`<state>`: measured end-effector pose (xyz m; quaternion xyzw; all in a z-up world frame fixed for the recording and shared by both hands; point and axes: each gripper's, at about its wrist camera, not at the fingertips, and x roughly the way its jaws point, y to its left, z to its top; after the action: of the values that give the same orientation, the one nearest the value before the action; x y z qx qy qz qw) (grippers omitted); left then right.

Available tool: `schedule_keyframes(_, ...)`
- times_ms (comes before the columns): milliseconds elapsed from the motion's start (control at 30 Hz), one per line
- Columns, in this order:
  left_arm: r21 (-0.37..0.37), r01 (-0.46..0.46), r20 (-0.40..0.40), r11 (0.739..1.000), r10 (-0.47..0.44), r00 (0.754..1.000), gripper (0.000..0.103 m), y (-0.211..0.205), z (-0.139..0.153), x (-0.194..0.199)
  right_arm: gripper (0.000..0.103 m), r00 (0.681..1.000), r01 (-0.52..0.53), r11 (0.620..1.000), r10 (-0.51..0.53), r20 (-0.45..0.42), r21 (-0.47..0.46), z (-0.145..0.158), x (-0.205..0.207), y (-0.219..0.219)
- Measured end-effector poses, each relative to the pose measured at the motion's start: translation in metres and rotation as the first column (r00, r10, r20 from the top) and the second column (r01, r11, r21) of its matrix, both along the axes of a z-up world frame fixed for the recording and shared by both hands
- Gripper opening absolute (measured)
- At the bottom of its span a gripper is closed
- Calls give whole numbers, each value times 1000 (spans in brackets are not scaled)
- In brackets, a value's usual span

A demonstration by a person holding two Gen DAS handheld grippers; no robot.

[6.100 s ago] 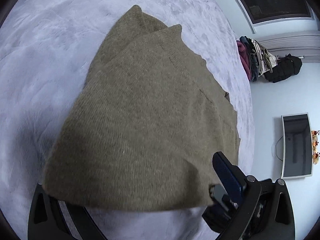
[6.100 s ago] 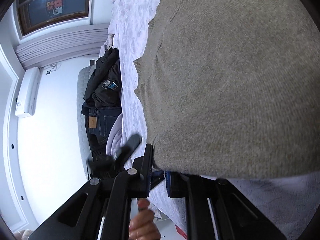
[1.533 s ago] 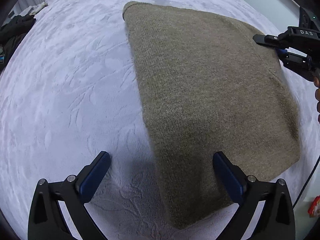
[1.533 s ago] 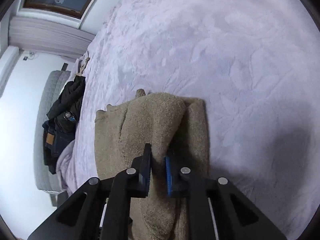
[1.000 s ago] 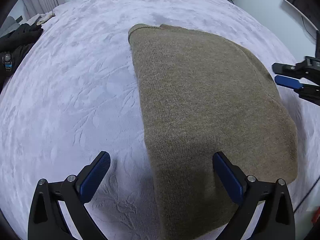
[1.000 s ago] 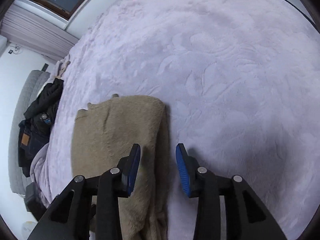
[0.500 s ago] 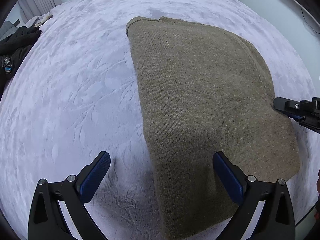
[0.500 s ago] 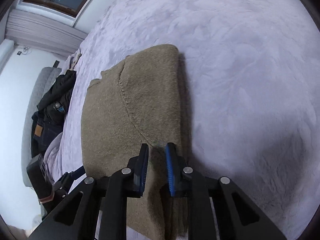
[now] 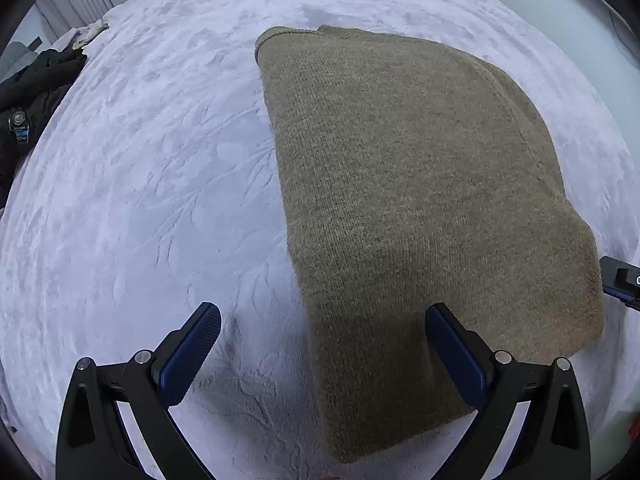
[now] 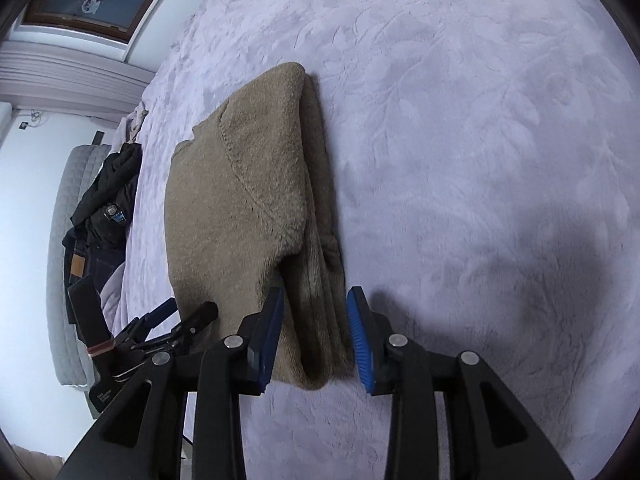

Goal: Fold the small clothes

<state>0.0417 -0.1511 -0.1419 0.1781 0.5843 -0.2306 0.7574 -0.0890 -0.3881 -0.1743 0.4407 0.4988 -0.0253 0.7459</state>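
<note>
Sweater (image 9: pixel 420 200) folded, flat mid-bed (image 9: pixel 140 160). Left gripper (image 9: pixel 320 344) wide, empty, over near edge. Right gripper (image 10: pixel 316 320) part-open, straddling stacked hem, probably not pinching. Risk: closing on one layer only, fold peeling apart when lifted.

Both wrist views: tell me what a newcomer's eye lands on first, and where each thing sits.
The folded olive-brown sweater lying flat on the pale lilac bedspread dominates both views. The right gripper is open with its blue pads straddling the sweater's thick folded edge, while the left gripper hangs wide open over its near end. A dark clothes pile sits at the bed's edge.
</note>
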Motion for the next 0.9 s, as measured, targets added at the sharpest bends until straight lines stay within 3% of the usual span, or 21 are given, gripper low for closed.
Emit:
schedule_keyframes(200,3,-9,-10,1000,9,1000,103,0,0,-4,49,1000,5,1000,-5,-10,8,-1,-7,2)
schedule_keyframes(467,11,-5,-19,1000,5,1000,103,1,-1,-5,79,1000,-25,1000,25,-4,-19,1,-6,4)
schedule_keyframes(733,-21,-41,-97,999,38,995,103,15,-10,4,79,998,-67,997,67,11,-46,5,2,4)
schedule_keyframes(900,-79,-51,-177,996,36,983,103,27,-14,13,79,997,-75,996,76,12,-44,5,5,0)
